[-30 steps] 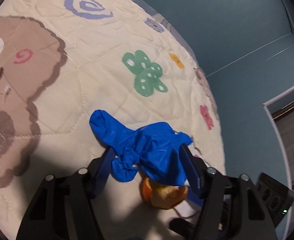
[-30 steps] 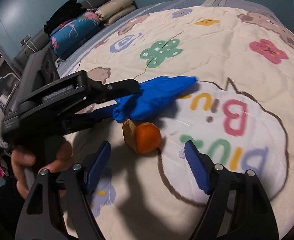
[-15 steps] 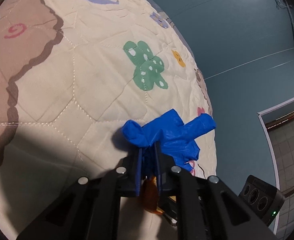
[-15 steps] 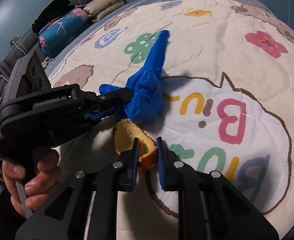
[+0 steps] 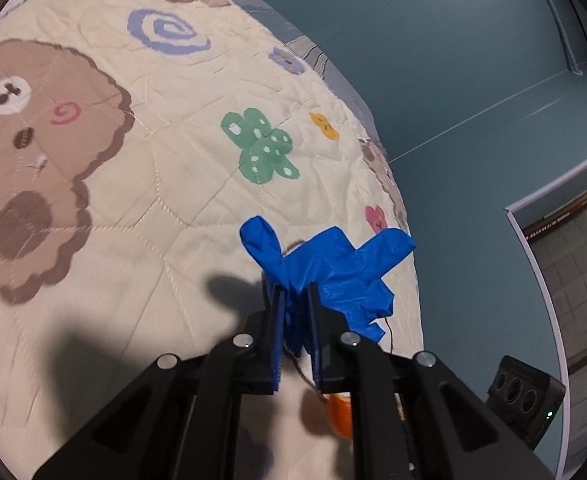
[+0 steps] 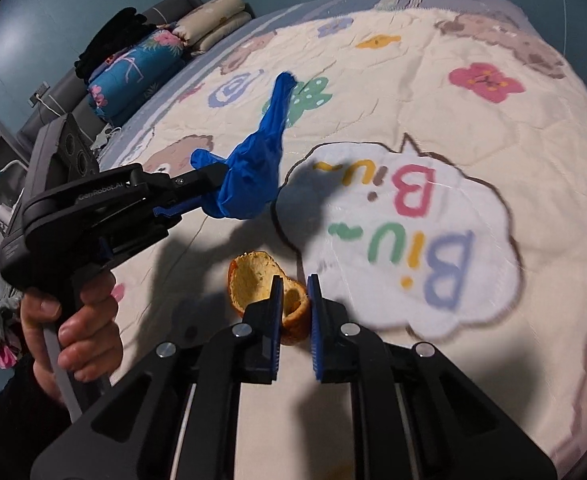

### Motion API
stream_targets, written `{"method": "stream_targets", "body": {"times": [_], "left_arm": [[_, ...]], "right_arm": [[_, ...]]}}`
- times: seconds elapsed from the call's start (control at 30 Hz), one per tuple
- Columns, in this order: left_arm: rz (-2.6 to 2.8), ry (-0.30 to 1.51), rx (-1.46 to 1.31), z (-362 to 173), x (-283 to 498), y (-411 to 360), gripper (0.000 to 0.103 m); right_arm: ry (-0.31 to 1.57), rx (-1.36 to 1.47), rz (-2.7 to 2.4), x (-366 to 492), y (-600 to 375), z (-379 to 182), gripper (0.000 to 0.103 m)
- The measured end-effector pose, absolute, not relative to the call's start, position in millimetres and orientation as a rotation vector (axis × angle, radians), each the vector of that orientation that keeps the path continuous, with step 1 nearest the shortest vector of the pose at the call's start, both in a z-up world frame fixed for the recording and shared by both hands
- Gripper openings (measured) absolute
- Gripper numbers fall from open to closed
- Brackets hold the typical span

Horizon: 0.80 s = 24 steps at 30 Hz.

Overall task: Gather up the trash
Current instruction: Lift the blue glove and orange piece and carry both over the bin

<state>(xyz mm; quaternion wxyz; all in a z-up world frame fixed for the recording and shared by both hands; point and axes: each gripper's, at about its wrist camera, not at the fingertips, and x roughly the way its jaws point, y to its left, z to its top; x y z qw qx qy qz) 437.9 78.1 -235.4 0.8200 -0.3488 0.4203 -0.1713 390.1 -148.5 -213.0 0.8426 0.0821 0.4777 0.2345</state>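
Blue glove (image 5: 325,276), frame centre, pinched in left gripper (image 5: 295,320), hanging clear of quilt (image 5: 133,200). Orange peel (image 6: 253,288), lower centre, clamped between right gripper (image 6: 295,312) pads above quilt.

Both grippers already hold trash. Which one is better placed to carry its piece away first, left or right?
Left, probably. The left gripper is shut on the blue glove, which hangs above the quilt. The right gripper pinches only the orange peel's edge, low over the quilt.
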Motion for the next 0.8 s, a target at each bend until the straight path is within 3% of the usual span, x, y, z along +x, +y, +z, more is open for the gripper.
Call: {"method": "stream_targets", "body": {"times": [0.8], "left_arm": [[-0.475,0.747,-0.411,-116,279,-6,0.01]], "right_arm": [[0.761,0.225,0.307,221,-292,-103,0.012]]}}
